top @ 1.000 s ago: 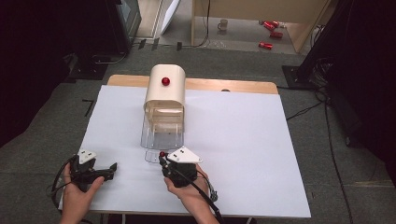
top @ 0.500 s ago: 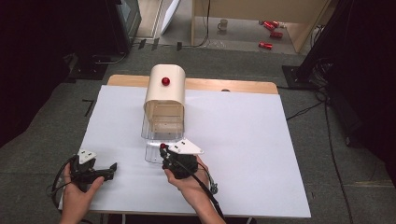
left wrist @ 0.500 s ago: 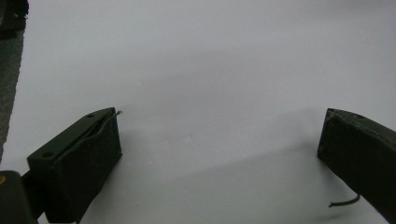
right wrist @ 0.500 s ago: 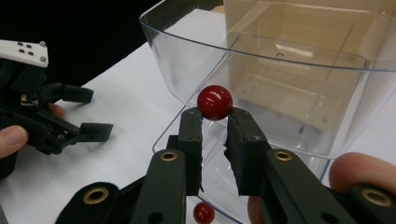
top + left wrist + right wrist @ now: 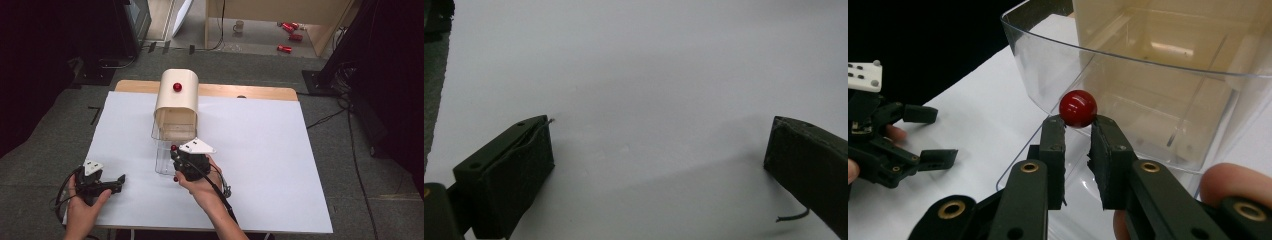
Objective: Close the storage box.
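A beige round-topped box with a red knob on top stands at the far middle of the white table. A clear plastic drawer sticks out of its front towards me. My right gripper is shut on the drawer's small red ball knob, which sits pinched between the jaw tips. My left gripper lies low over the table near the front left corner, open, with bare white surface between its jaws. It also shows at the left of the right gripper view.
A wooden strip edges the table's far side. Grey carpet surrounds the table, with cables at the right. Red cans and a mug lie on the floor far behind. White surface stretches to the right of the box.
My right gripper has moved away from me towards the box, and the red ball knob has moved with it. The left gripper has stayed put.
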